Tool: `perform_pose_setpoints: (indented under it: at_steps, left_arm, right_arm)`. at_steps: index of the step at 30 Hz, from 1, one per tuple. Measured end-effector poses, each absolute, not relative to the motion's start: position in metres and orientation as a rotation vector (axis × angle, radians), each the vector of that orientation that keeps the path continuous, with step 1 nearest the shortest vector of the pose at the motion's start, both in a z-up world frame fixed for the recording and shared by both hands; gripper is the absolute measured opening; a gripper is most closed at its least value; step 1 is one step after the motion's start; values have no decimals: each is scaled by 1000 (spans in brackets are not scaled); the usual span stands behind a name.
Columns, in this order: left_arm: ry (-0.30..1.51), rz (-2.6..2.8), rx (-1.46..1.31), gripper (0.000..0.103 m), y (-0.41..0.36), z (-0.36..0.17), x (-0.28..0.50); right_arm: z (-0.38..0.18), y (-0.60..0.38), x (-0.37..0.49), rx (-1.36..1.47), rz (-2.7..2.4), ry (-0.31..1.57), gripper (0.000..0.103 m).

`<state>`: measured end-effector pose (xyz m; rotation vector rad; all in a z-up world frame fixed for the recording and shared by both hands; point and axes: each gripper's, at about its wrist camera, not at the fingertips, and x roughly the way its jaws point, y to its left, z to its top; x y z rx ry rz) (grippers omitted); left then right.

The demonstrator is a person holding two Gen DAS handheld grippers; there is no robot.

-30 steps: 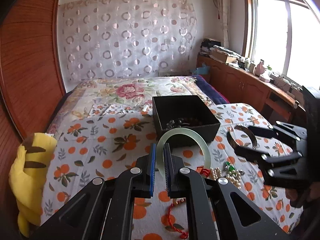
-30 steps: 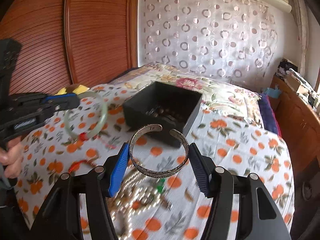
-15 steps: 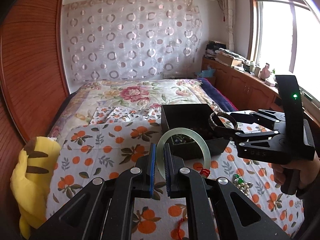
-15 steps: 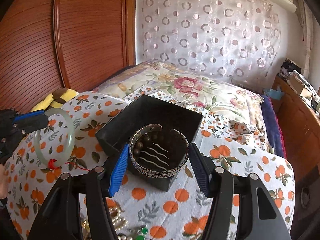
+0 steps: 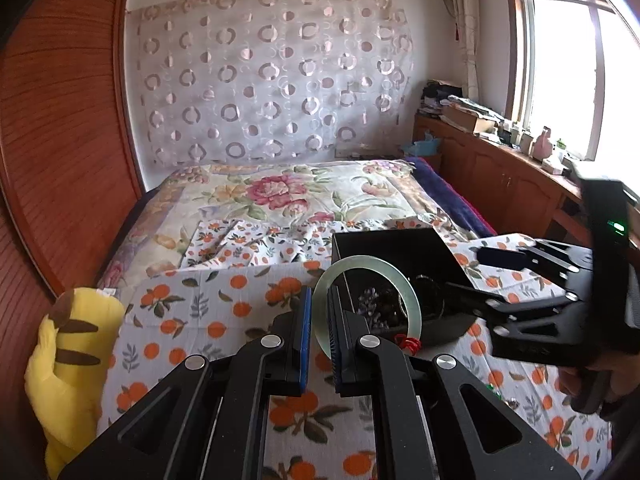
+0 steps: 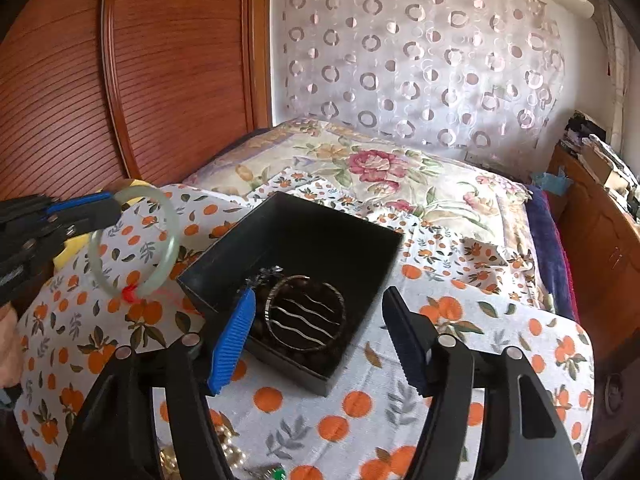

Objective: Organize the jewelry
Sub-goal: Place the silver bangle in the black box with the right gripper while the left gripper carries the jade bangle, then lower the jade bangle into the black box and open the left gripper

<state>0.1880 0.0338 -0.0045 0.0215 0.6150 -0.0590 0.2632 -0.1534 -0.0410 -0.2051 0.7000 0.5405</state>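
My left gripper [image 5: 318, 312] is shut on a pale green jade bangle [image 5: 412, 300] with a red thread knot, held upright above the cloth just left of the black box [image 5: 384, 244]. The bangle also shows in the right wrist view [image 6: 172, 240]. My right gripper [image 6: 316, 316] is open over the black box [image 6: 332, 232]. The silver cuff bracelet [image 6: 306, 314] lies inside the box on dark beads, free of the fingers. The right gripper shows in the left wrist view [image 5: 480, 280] over the box's right side.
The box sits on an orange-print cloth [image 6: 500, 320] spread over a floral bedspread [image 5: 280, 192]. Pearls and green beads [image 6: 240, 460] lie on the cloth near me. A yellow plush toy [image 5: 68, 360] is at the left edge. A wooden cabinet [image 5: 500, 176] runs along the right.
My right gripper carried the silver cuff over the black box, opened, and the cuff now lies in the box. My left gripper keeps the jade bangle and moved toward the box.
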Motion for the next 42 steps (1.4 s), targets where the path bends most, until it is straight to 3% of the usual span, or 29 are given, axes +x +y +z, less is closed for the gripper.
perform_pose_setpoints:
  at_steps: [16,26,32,34,38,42]
  left_arm:
    - [685,-85,44,7,-4,-25,247]
    - [701,-112,66,11,-15,-24,238]
    - [692,-132,90,26,-9,-23,204]
    - [689,-148,87,36,-5,-24,191]
    - [698,-167,92,41,2,-32,166]
    - [708,-172,78,52,13,-45,143]
  right_arm:
    - [-50,-223,221,-144,502,706,68]
    - [-52,-217,192,-143,552,697,68]
    - [-60,-207,171,-137,604,724,68]
    - [-64,-205,164,-136,615,735,68]
    - [-72,-200,151,-137,636,759,64]
    - [-75,-198,140,-121,661,772,58]
